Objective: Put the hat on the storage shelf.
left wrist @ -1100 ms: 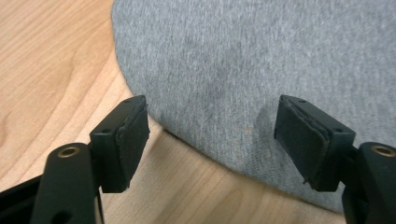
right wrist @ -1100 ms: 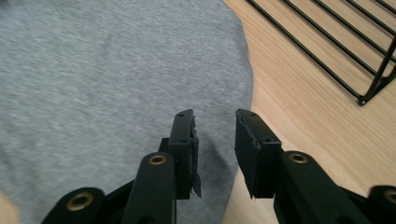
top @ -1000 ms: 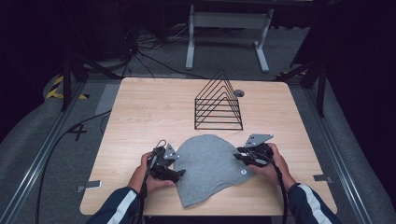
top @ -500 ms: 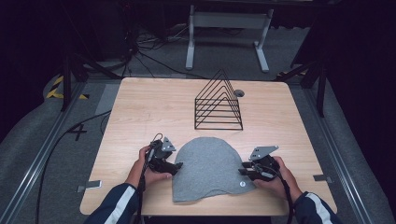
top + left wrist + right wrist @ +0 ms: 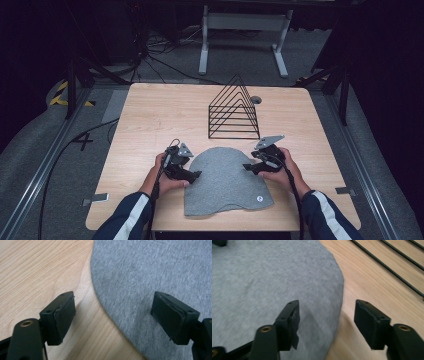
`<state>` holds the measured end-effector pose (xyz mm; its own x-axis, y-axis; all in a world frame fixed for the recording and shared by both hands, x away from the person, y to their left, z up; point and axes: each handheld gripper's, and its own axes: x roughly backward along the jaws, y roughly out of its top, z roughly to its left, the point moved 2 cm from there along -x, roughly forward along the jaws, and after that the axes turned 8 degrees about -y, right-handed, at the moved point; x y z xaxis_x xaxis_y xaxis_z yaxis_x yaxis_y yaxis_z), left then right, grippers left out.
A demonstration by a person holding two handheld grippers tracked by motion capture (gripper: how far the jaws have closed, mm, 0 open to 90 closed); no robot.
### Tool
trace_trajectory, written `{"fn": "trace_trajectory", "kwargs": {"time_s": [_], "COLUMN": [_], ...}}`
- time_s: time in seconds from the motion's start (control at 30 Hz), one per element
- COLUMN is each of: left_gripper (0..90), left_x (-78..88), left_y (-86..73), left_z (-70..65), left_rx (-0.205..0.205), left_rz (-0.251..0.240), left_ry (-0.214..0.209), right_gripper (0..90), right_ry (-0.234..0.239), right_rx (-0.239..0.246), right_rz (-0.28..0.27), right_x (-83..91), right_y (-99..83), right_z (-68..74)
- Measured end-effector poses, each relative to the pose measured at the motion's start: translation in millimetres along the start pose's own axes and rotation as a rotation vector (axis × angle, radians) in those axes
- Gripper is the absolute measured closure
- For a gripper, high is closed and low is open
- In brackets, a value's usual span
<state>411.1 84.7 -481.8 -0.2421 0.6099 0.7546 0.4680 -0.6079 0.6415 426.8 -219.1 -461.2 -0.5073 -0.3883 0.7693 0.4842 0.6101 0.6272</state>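
A grey knitted hat (image 5: pixel 225 185) lies flat on the wooden table (image 5: pixel 150 115), crown pointing away from the person, with a small white tag (image 5: pixel 259 198) near its brim. My left gripper (image 5: pixel 196 176) is open at the hat's left edge. In the left gripper view the jaws (image 5: pixel 113 298) straddle that edge of the hat (image 5: pixel 155 267), with one pad over bare wood. My right gripper (image 5: pixel 247 167) is at the hat's right edge. Its jaws (image 5: pixel 327 306) have just been opening and stand apart over the hat's edge (image 5: pixel 267 277), pressing nothing.
A black wire rack (image 5: pixel 234 110) shaped like a triangle stands behind the hat, and its wires (image 5: pixel 392 267) run close to the right gripper. A small grey round fitting (image 5: pixel 256 100) sits in the table beside it. Dark floor, cables and a metal stand surround the table.
The hat was turned and drawn toward the person, and it now lies straight. The right gripper has let go of it and moved away from the person, up along the hat's right edge.
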Motion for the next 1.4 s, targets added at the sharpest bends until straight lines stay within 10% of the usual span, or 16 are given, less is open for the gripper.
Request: {"fn": "trace_trajectory", "kwargs": {"time_s": [0.2,0.7,1.4], "left_gripper": [27.6,82.1,84.1], "left_x": [-0.6,-5.0,39.1], "left_y": [1.5,15.4,75.1], "left_z": [-4.2,0.2,-26.4], "left_rx": [-0.008,-0.04,-0.228], "left_rz": [-0.007,-0.003,-0.149], "left_ry": [-0.01,-0.085,-0.06], "right_gripper": [31.3,83.3,84.7], "right_ry": [0.006,0.059,-0.059], "right_rx": [0.009,-0.039,0.003], "right_rz": [0.025,0.018,-0.18], "right_x": [-15.0,-6.6,71.5], "right_y": [6.8,3.3,14.4], "right_z": [1.6,13.3,-4.5]}}
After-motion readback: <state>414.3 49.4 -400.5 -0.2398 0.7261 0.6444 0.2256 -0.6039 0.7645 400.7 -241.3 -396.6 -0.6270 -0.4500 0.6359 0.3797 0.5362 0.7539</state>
